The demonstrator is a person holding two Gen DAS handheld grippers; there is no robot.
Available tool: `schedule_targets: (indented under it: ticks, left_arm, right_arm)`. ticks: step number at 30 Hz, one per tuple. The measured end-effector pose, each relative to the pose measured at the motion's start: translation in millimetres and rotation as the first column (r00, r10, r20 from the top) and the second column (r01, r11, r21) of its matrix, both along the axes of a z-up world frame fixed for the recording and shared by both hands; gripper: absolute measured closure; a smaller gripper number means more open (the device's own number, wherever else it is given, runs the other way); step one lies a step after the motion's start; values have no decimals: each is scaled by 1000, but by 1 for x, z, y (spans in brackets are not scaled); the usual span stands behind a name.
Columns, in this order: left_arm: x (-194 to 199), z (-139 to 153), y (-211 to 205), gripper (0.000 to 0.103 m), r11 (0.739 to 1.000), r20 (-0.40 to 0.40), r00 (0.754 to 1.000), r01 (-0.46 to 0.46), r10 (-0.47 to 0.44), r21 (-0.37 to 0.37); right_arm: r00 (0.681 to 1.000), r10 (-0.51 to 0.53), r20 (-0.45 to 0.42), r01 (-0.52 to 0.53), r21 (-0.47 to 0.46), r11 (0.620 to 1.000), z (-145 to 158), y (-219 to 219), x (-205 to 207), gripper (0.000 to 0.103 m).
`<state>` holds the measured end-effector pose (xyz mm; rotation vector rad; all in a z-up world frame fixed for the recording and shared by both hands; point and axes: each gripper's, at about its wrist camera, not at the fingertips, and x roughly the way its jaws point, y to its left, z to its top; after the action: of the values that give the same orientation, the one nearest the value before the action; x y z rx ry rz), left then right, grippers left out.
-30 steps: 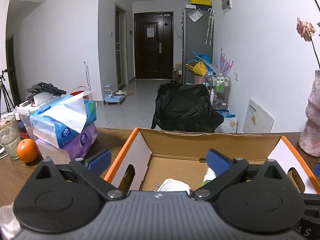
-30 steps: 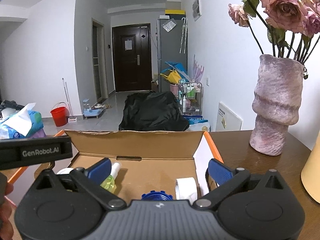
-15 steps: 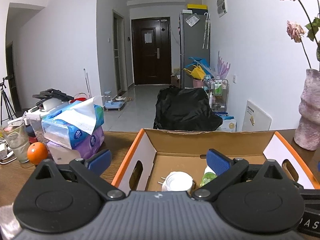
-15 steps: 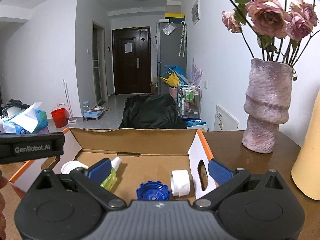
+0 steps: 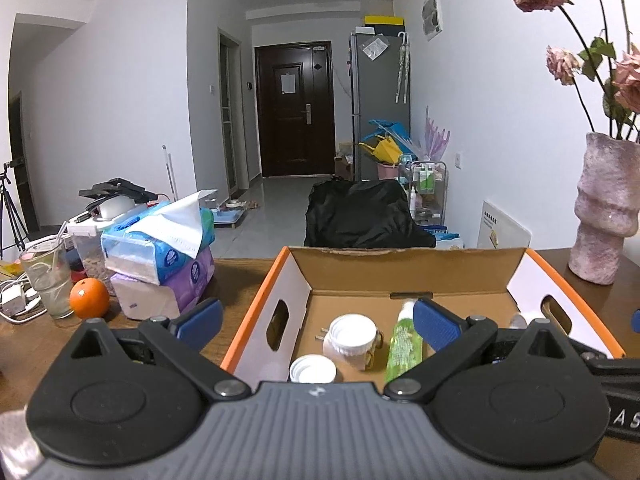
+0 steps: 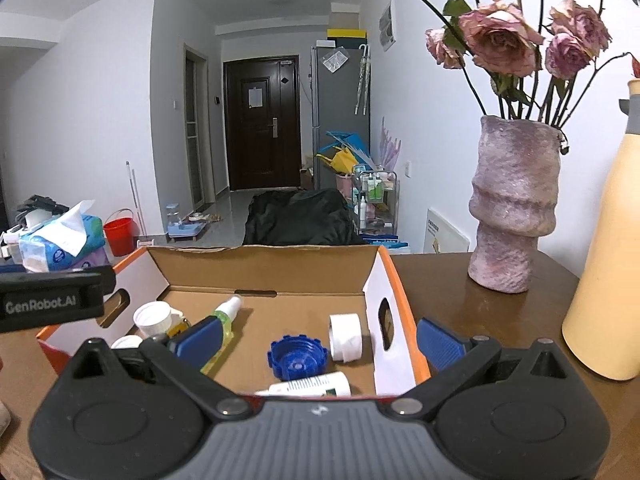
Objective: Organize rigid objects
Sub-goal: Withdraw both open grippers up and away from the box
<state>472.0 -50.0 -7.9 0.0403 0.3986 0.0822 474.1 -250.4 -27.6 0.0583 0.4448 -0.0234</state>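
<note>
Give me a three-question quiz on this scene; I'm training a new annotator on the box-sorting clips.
1. True or false: the blue cap lies inside the cardboard box.
2. What stands outside the box by the right gripper: A the pink vase, B the orange?
3. Name the green item lying in the box.

Key: 1 true. 2 A. 3 The spray bottle.
</note>
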Motion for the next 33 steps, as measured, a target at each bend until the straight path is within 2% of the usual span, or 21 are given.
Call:
schedule_targets:
  ticks: [33]
  left_arm:
    - [-99,-17,5,0,999,-45,998,33,-32,18]
  right_arm:
    - [1000,6,-8,-6,-16,1000,-16,-4,-114,0]
